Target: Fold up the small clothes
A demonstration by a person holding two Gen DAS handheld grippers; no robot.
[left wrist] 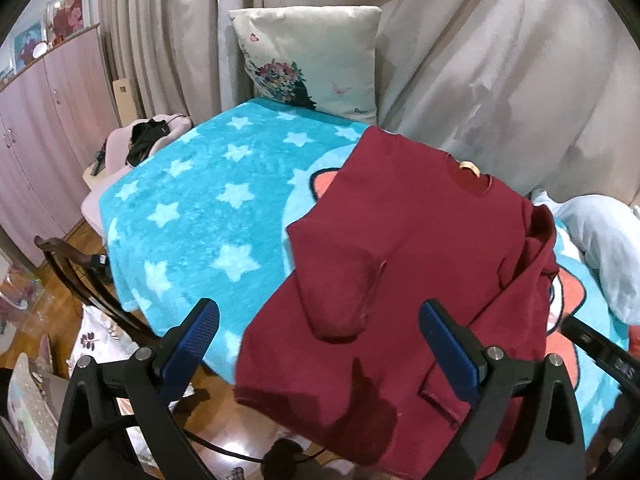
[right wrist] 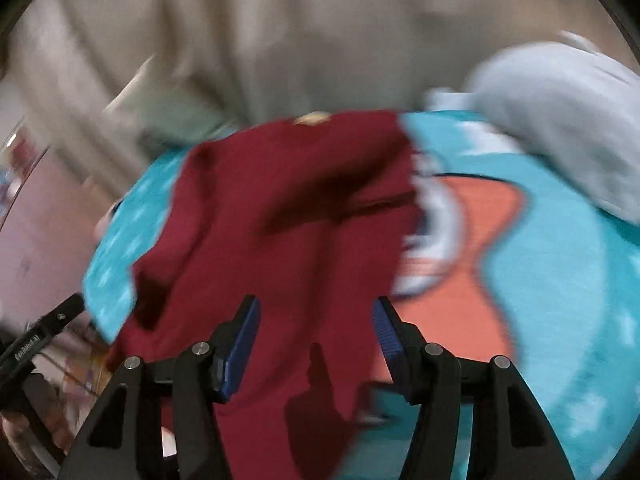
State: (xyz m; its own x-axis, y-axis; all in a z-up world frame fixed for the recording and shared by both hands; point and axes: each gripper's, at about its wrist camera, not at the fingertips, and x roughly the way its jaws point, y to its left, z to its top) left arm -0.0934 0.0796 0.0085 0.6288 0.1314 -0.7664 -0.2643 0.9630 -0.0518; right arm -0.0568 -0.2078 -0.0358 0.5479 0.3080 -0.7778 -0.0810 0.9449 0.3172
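Note:
A dark red small shirt (left wrist: 404,248) lies on the turquoise star blanket (left wrist: 192,208), one sleeve folded in over its body, collar with a tan label at the far side. Its near hem hangs over the table edge. My left gripper (left wrist: 318,322) hovers above the near part of the shirt, jaws wide apart, blue pads (left wrist: 200,332) touching nothing. In the blurred right wrist view the same red shirt (right wrist: 280,220) lies below my right gripper (right wrist: 316,316), whose jaws stand apart with no cloth pinched between them. The right gripper's black frame (left wrist: 600,348) shows at the left view's right edge.
A pale grey-blue garment (left wrist: 608,240) lies bunched at the right on the blanket (right wrist: 560,280). A floral cushion (left wrist: 312,56) leans on beige curtains behind. A dark wooden chair (left wrist: 80,276) and clutter stand on the floor at left; pink cupboards (left wrist: 36,120) beyond.

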